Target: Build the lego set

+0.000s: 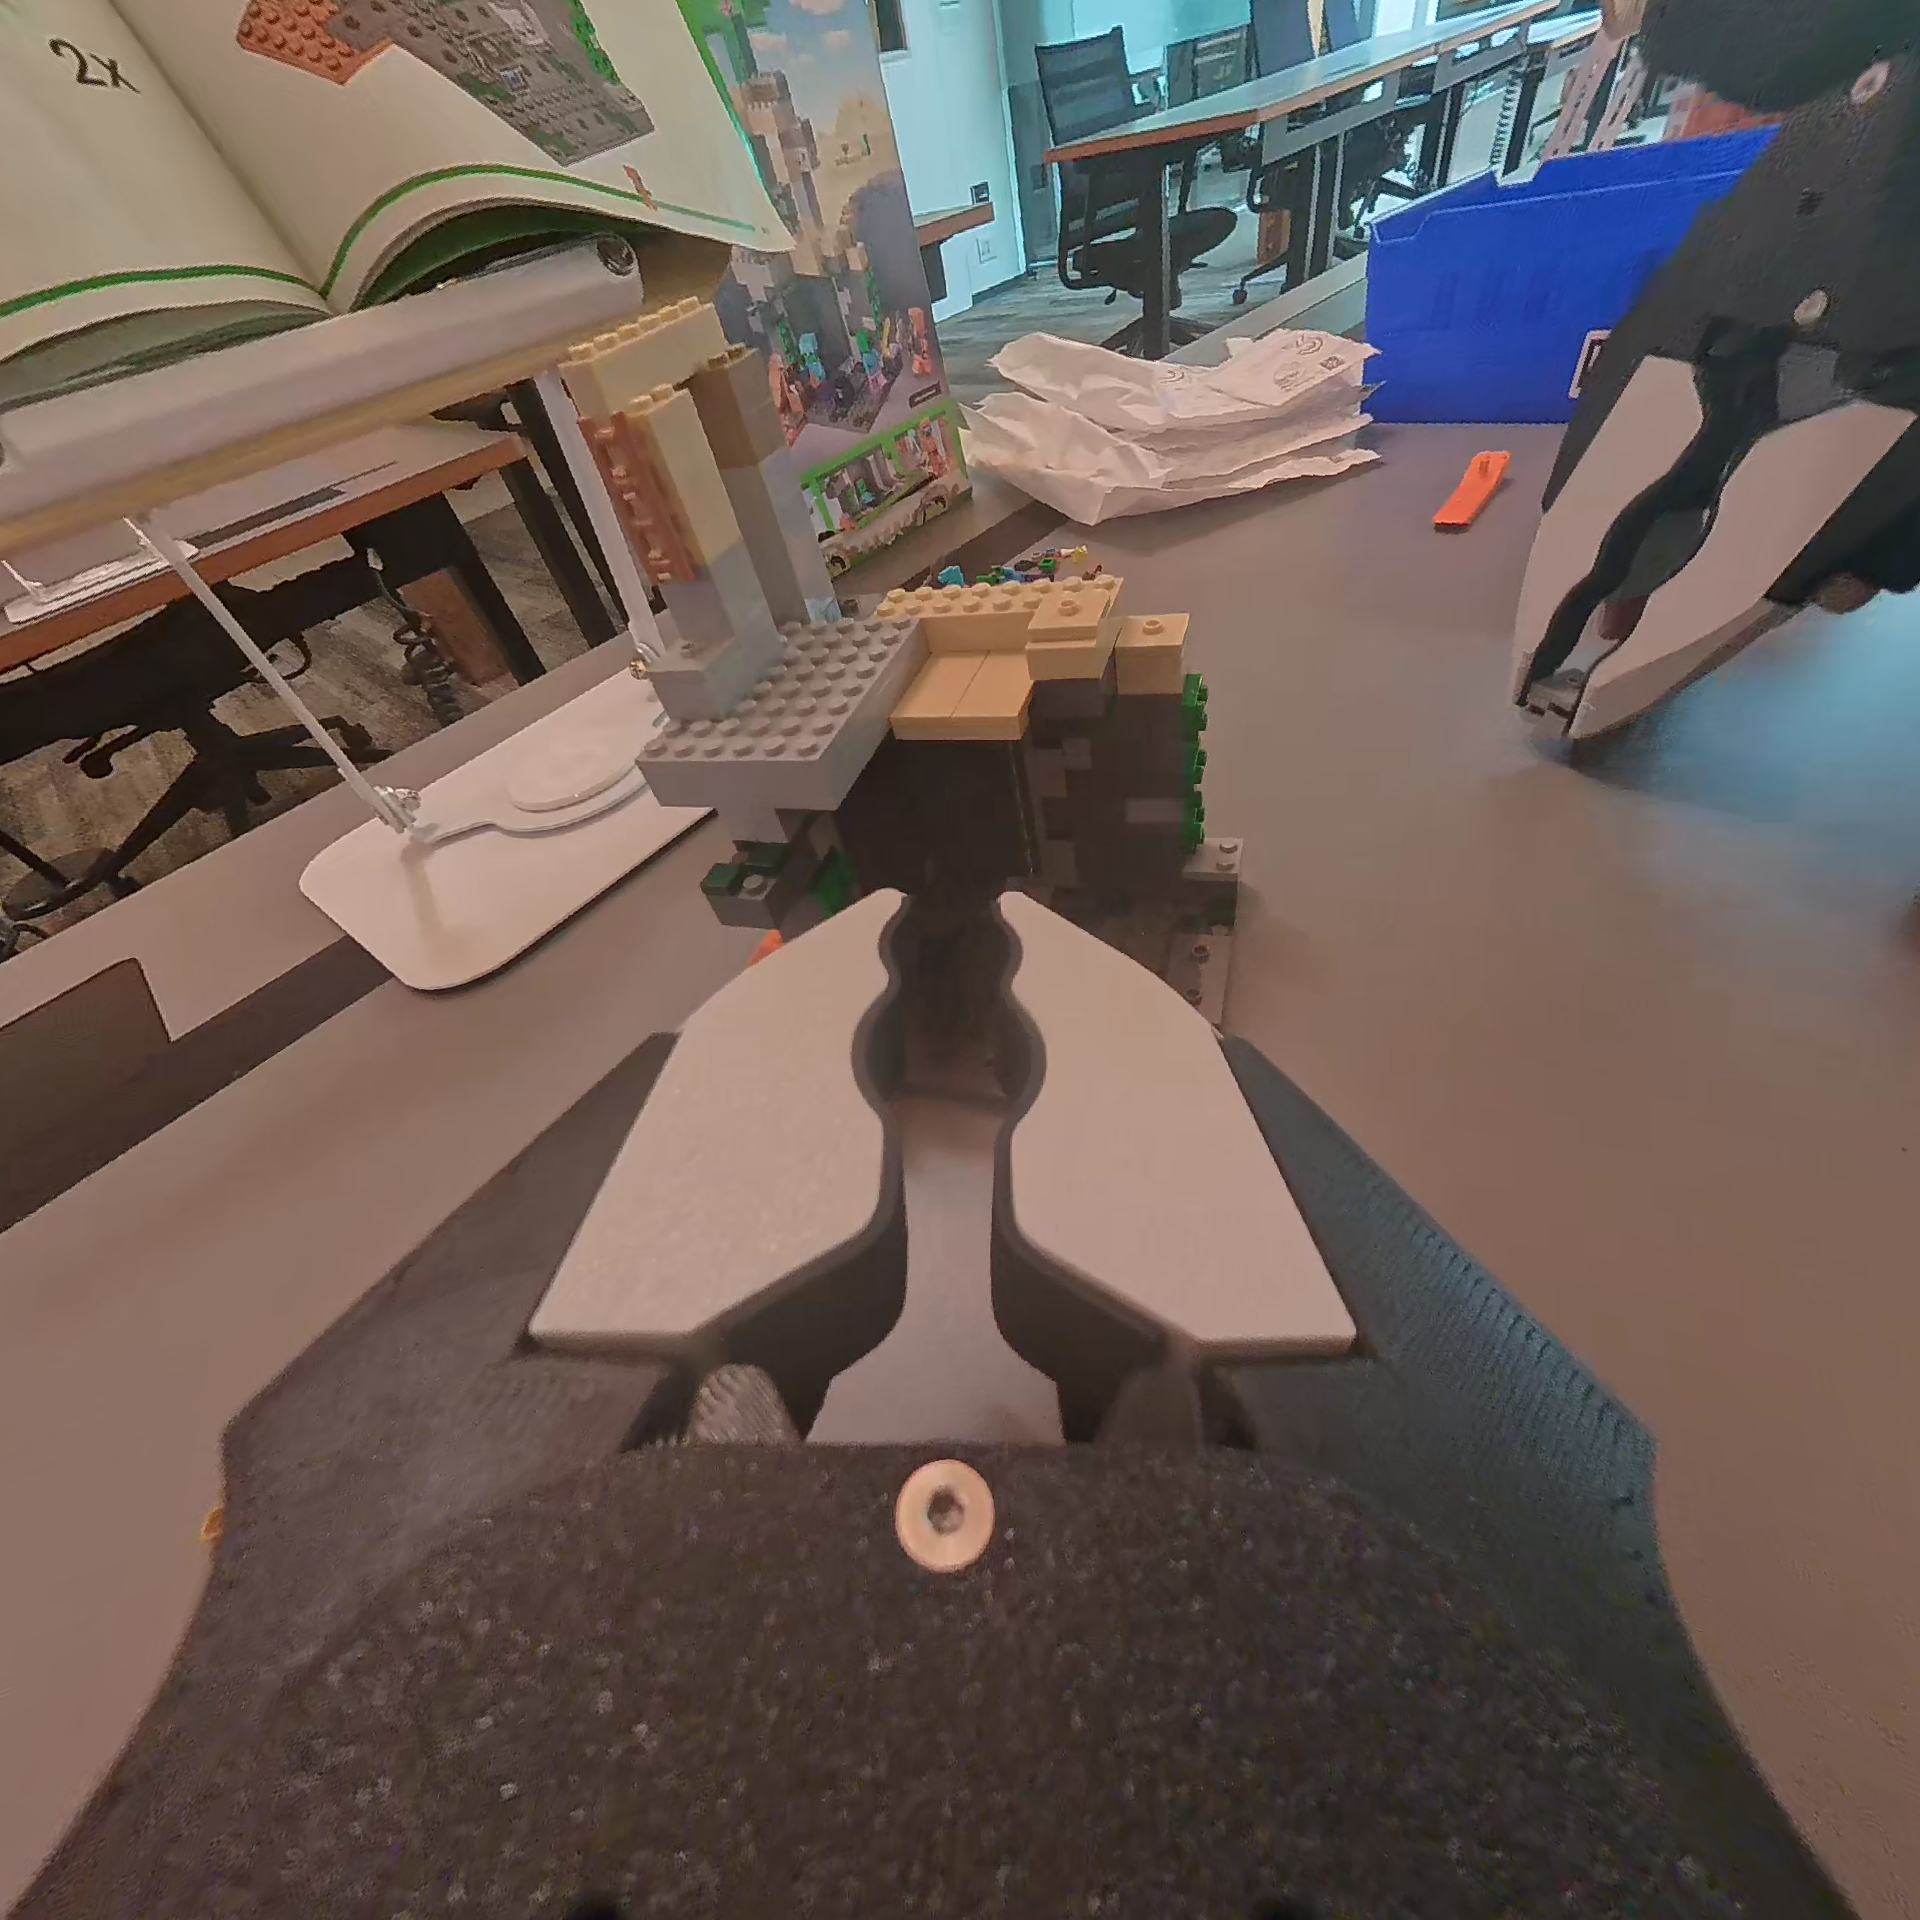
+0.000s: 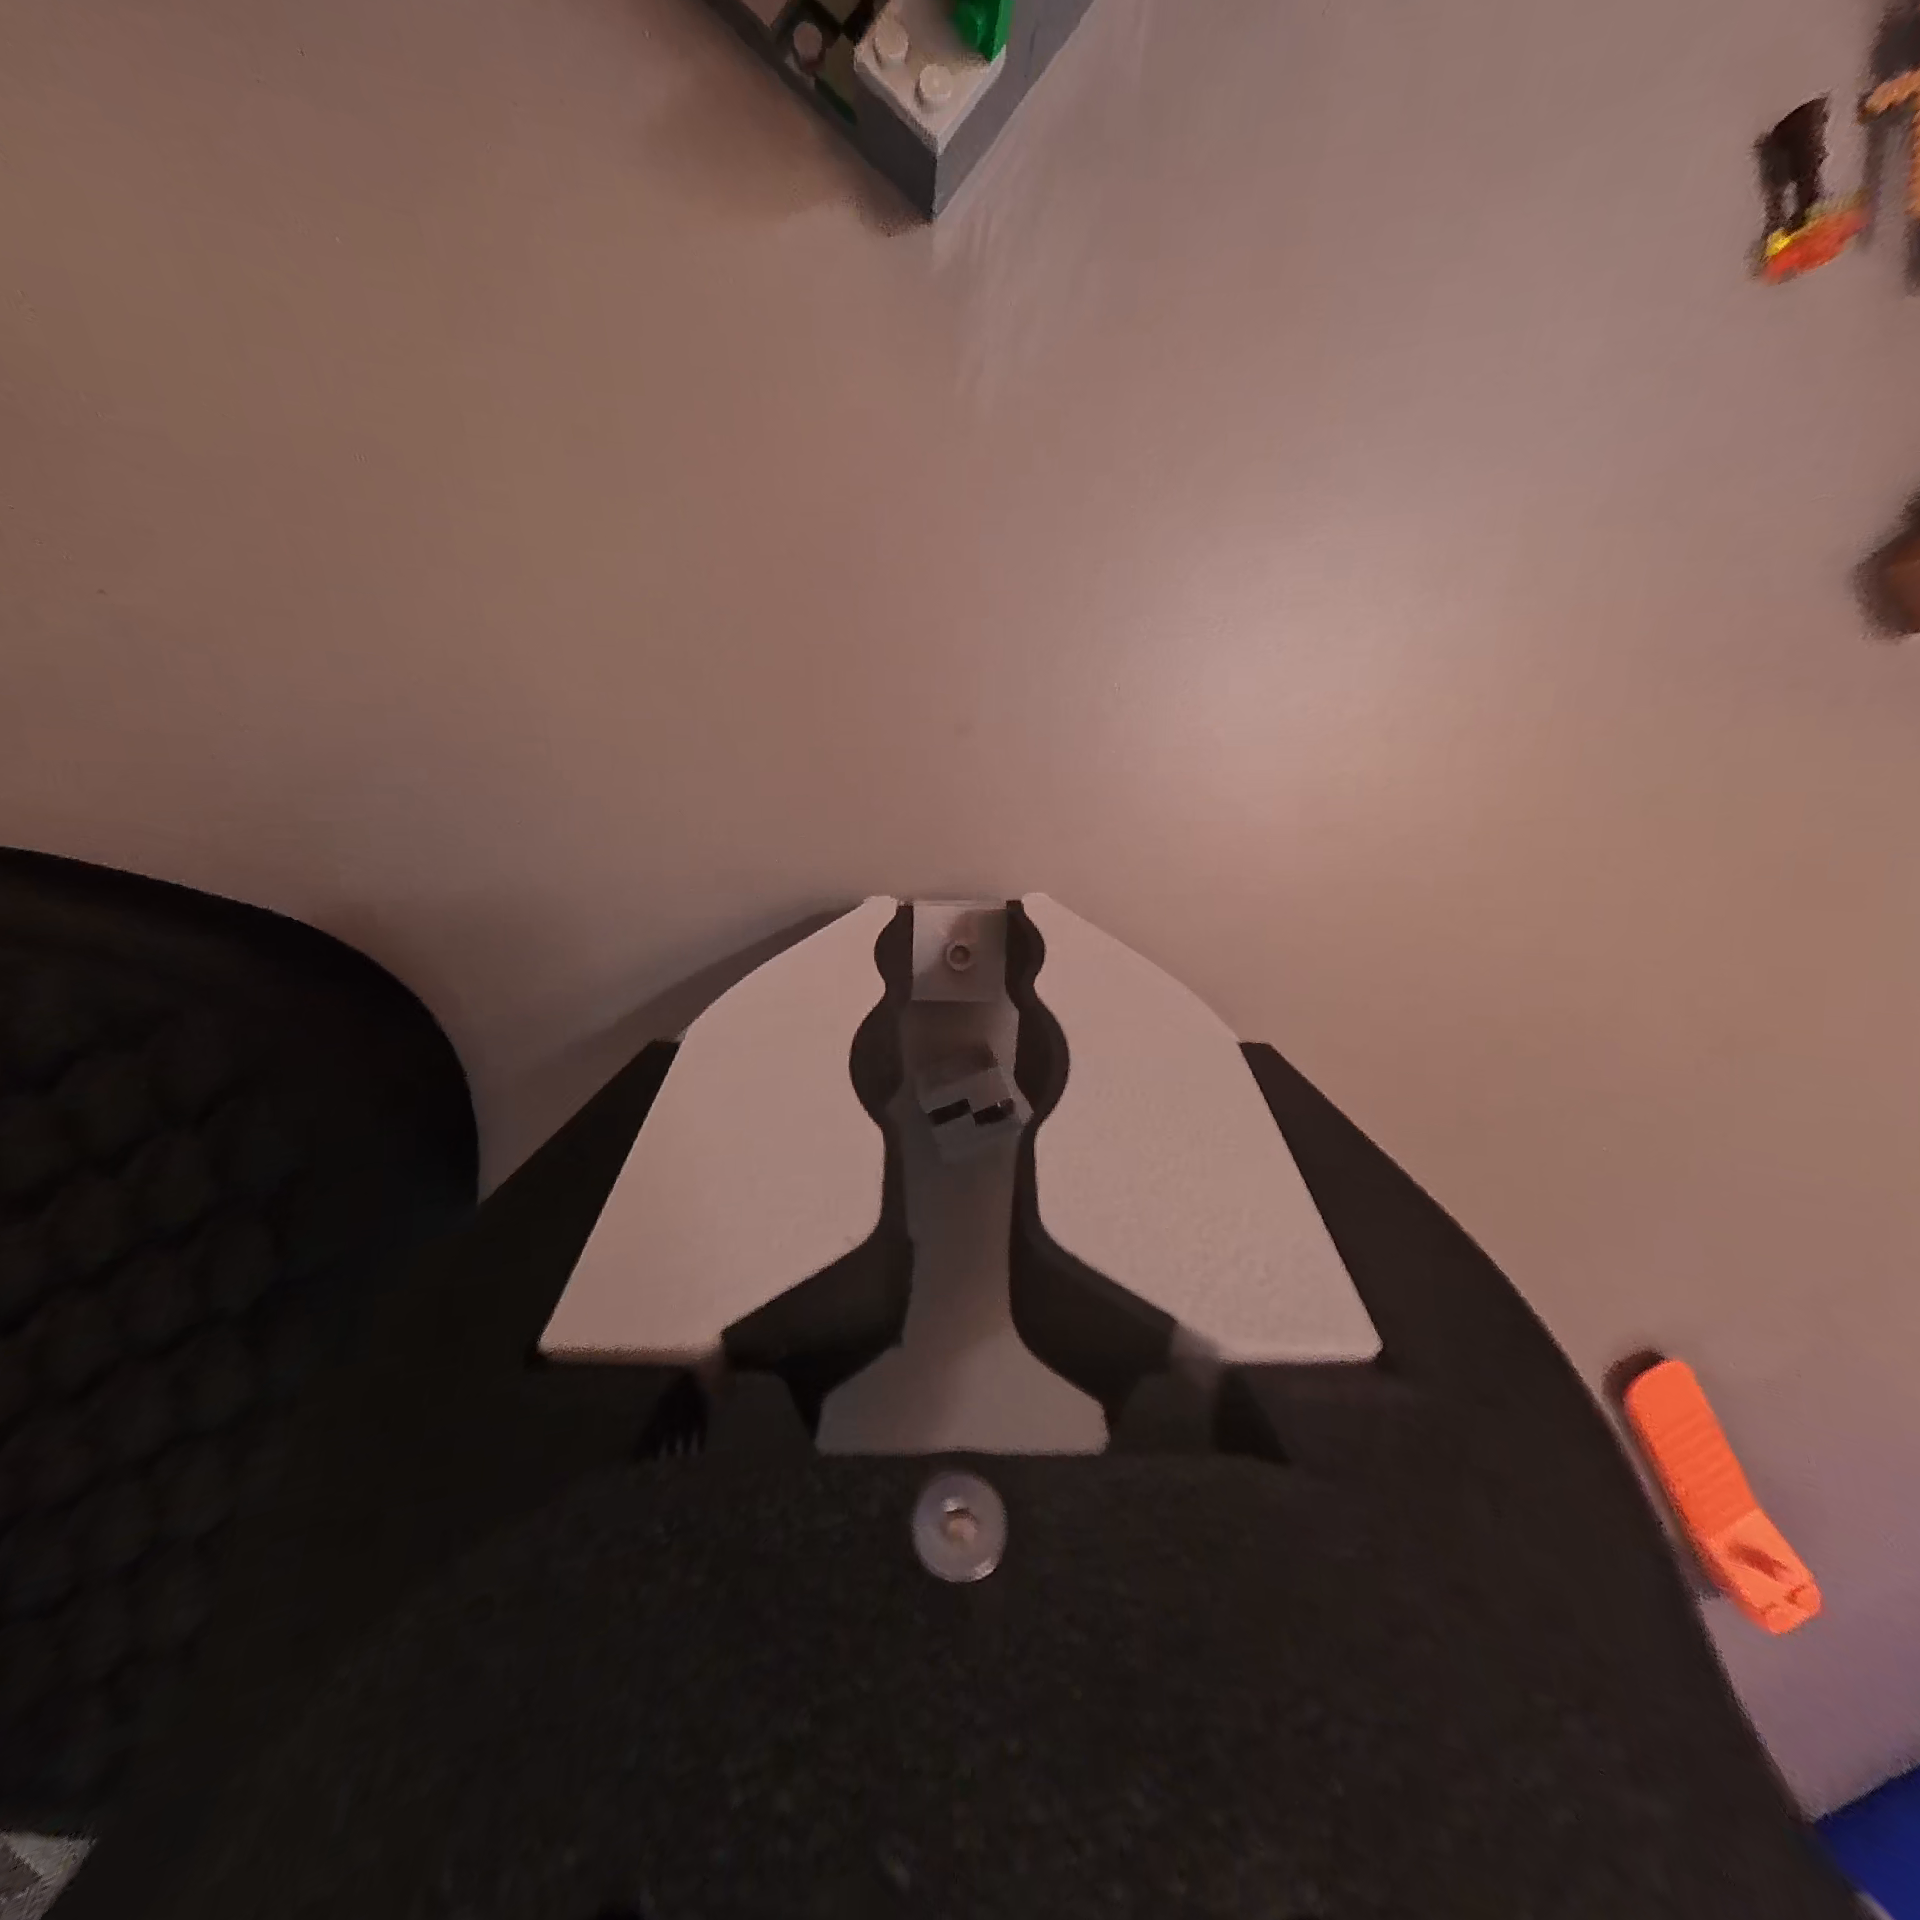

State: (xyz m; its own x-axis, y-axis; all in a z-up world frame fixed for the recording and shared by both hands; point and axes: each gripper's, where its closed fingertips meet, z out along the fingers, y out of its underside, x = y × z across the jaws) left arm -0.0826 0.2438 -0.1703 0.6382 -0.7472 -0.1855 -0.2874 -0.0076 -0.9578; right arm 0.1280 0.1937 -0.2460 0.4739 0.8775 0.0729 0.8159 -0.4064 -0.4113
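the right tongs (image 2: 958, 914) clamp a small grey brick (image 2: 956, 951) above the desk (image 2: 623, 520); the left tongs (image 1: 951, 909), nearly together, grip the dark base of the lego castle (image 1: 997, 727) ahead.

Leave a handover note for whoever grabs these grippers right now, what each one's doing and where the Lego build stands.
Left gripper: fingers closed on the dark lower front of the build, which stands on the table.
Right gripper: shut on a small grey plate, low over bare table right of the build.
Done: a dark walled base with tan top and a grey deck carrying a pillar.
Left: fit the grey plate, then follow the open manual on its stand. Loose pieces lie behind the build; orange separator is near the right gripper.
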